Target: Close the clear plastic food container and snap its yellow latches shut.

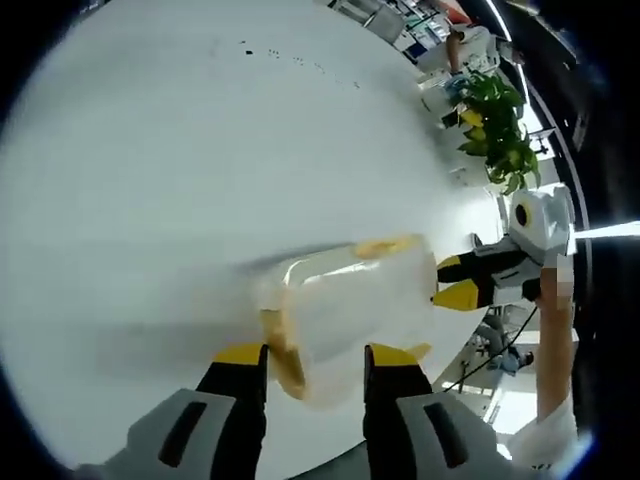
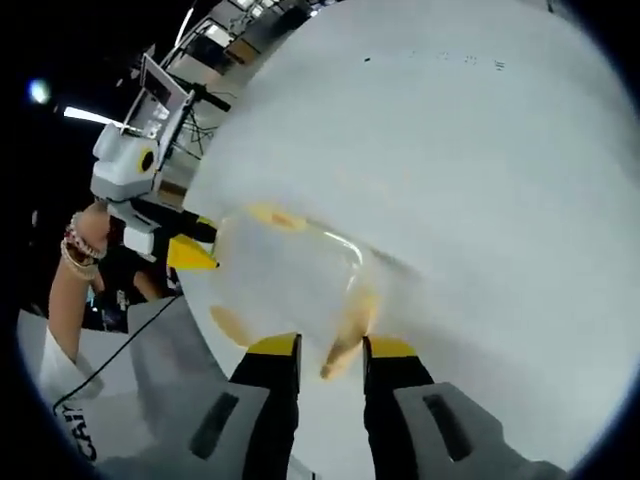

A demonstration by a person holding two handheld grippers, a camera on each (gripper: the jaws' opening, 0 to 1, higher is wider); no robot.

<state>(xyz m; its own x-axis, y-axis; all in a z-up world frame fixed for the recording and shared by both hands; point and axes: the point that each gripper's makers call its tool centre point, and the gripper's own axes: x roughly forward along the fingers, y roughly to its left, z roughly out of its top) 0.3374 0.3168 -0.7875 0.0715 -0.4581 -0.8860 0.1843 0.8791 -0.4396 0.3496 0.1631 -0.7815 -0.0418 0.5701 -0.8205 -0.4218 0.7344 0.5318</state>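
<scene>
The left gripper [image 1: 316, 356] holds its yellow-tipped jaws apart, straddling the near end of the clear plastic food container with yellow latches [image 1: 345, 315] on the white table [image 1: 200, 150]. The right gripper [image 2: 330, 350] likewise stands parted around a yellow latch [image 2: 345, 335], container blurred.

White table [image 1: 200, 150] — leafy green plant [image 1: 497, 125] beyond it.
</scene>
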